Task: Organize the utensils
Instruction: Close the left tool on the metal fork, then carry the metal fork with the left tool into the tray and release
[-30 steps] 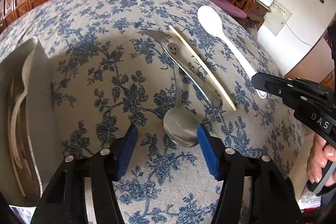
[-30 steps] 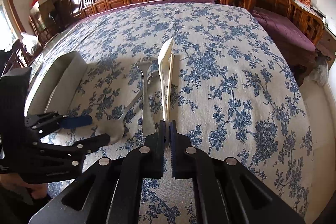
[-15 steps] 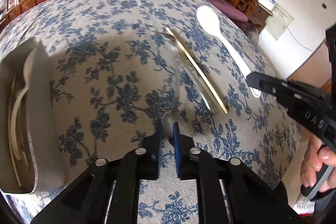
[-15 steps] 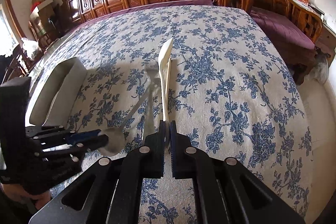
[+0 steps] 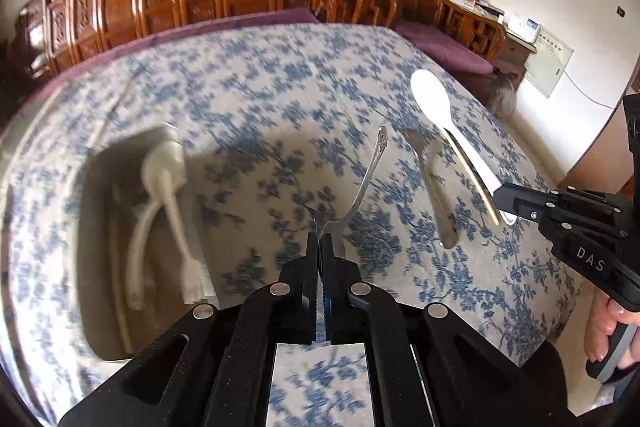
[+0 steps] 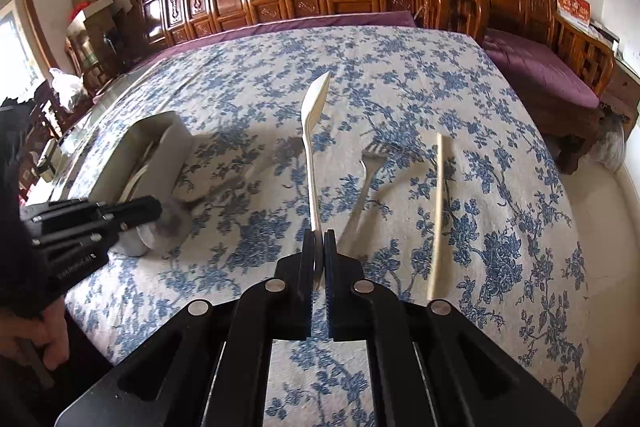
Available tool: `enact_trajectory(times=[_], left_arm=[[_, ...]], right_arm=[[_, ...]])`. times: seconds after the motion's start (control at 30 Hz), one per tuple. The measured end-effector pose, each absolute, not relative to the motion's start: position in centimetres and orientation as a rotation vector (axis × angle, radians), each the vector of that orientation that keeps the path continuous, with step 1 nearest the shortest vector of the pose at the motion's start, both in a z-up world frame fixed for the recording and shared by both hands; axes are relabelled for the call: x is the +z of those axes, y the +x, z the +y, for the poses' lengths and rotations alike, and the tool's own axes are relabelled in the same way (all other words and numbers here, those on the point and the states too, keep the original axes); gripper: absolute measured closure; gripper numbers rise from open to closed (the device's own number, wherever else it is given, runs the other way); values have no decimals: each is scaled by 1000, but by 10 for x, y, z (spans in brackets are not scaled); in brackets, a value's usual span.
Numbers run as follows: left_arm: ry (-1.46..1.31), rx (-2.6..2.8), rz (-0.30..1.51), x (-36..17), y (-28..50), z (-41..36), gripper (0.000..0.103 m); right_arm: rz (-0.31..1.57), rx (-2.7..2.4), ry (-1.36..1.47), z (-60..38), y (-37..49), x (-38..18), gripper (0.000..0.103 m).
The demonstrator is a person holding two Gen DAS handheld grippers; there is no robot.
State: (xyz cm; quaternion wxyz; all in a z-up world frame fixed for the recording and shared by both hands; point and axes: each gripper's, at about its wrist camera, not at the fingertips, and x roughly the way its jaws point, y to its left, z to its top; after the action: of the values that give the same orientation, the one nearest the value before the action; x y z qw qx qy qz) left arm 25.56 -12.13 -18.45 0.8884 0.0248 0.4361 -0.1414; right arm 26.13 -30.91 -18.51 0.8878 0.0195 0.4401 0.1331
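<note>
"DAS" on right gripper (image 5: 505, 199)

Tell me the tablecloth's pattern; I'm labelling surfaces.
Blue flowers on an off-white tablecloth, sharpest in the right wrist view.

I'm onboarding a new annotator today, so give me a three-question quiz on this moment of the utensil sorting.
1. True or false: the left gripper is shut on the metal spoon.
2. Which utensil does the right gripper hold? A) the fork B) the white spoon C) the chopsticks
3. Fill in: the white utensils already sorted lie inside the grey ____.

Key
1. True; its jaws pinch the spoon at the bowl end, handle pointing away.
2. B; the white spoon is clamped by its handle, while the fork and chopsticks lie on the floral cloth.
3. tray.
</note>
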Motion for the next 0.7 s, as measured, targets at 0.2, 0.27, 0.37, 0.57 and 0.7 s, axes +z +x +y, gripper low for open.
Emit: enact_trajectory(times=[0.2, 0.27, 0.37, 0.57, 0.7], left_arm=[[33, -233, 878, -166, 248, -88, 102], [24, -211, 873, -161, 247, -77, 102], [11, -177, 864, -156, 249, -61, 102], [-6, -113, 855, -150, 252, -28, 102], [-7, -66, 864, -154, 255, -6, 102]], right_arm=[[918, 305, 30, -303, 256, -188, 97], [932, 314, 31, -299, 255, -193, 97], [942, 327, 21, -291, 253, -199, 97], [943, 354, 8, -275, 250, -200, 97], [936, 371, 3, -265, 251, -197, 97]])
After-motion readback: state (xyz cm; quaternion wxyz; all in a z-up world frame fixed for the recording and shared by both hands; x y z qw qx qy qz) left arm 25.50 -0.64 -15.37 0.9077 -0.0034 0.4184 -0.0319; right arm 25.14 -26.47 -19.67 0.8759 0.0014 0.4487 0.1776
